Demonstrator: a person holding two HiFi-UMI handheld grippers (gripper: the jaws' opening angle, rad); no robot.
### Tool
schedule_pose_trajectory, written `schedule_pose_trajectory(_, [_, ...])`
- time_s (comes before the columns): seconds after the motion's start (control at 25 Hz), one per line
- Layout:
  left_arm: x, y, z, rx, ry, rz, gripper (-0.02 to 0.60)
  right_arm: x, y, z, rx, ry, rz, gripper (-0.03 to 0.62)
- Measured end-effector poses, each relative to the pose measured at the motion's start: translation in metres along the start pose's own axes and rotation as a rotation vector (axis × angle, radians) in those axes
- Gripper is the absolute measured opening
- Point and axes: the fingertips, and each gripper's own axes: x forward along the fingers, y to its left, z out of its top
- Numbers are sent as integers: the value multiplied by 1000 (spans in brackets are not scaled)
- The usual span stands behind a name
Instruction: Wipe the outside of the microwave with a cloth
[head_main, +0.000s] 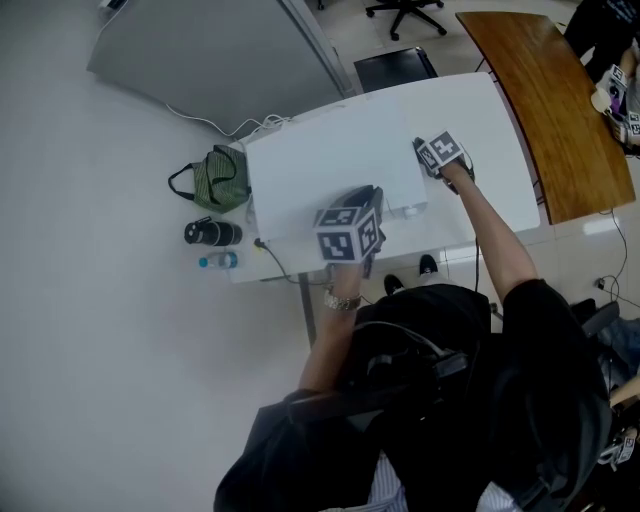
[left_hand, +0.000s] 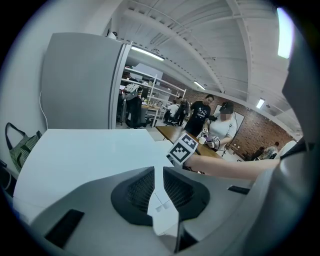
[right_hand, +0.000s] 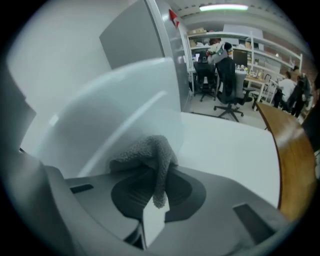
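Note:
The white microwave (head_main: 330, 165) stands on a white table (head_main: 480, 115). My right gripper (head_main: 428, 158) is at its right side, shut on a grey cloth (right_hand: 150, 152) that lies against the microwave's white wall (right_hand: 110, 110). The cloth hangs down between the right gripper's (right_hand: 155, 200) jaws. My left gripper (head_main: 358, 205) is at the microwave's near side, over its top (left_hand: 85, 150). In the left gripper view that gripper (left_hand: 161, 202) is shut with nothing in it, and the right gripper's marker cube (left_hand: 182, 148) shows beyond it.
A green bag (head_main: 220, 178), a black flask (head_main: 212, 233) and a water bottle (head_main: 218, 261) lie on the floor left of the table. A grey cabinet (head_main: 220, 50) stands behind. A wooden table (head_main: 550, 100) is at right, with people beyond it (left_hand: 202, 112).

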Motion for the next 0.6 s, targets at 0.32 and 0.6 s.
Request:
schedule_pose_trajectory(0.32, [2, -2, 0, 0, -14, -38, 55, -102, 44, 39, -146, -121, 34, 28])
schedule_pose_trajectory(0.6, [-3, 0, -6, -11, -17, -48, 55, -61, 44, -26, -121, 52, -62, 25])
